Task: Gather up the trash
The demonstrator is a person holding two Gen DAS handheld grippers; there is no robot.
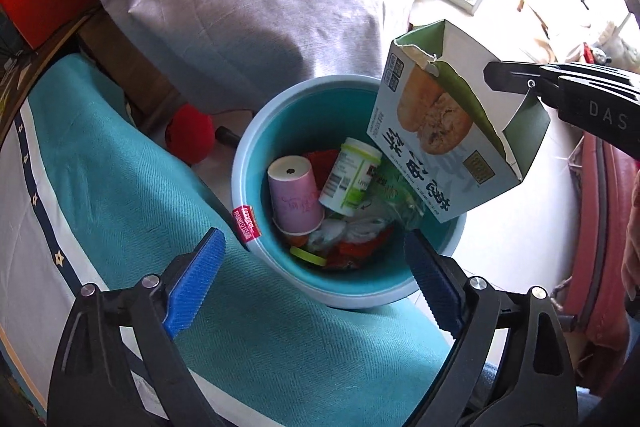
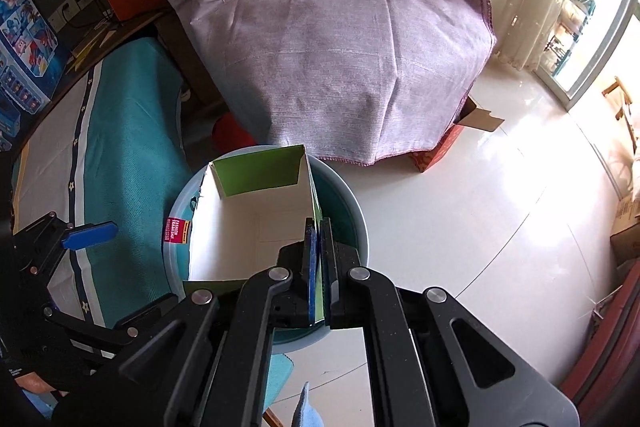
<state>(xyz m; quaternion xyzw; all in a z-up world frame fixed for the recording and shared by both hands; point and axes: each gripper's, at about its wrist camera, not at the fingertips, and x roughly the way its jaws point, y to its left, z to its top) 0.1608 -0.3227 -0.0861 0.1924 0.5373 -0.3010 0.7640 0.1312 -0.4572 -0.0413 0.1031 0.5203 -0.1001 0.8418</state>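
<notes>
The right gripper (image 2: 319, 269) had its jaws clamped on one wall of the torn food box (image 1: 452, 131), suspending it over the bin (image 1: 256, 131) for release. The left gripper (image 1: 316, 283) stood with jaws apart, empty, above the bin's near rim.

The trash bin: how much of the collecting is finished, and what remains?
Done: the bin already holds a pink cup, a white bottle and wrappers. In hand: the right gripper pinches an open cardboard box above it. Left: dropping the box in. The left gripper is open and empty.
</notes>
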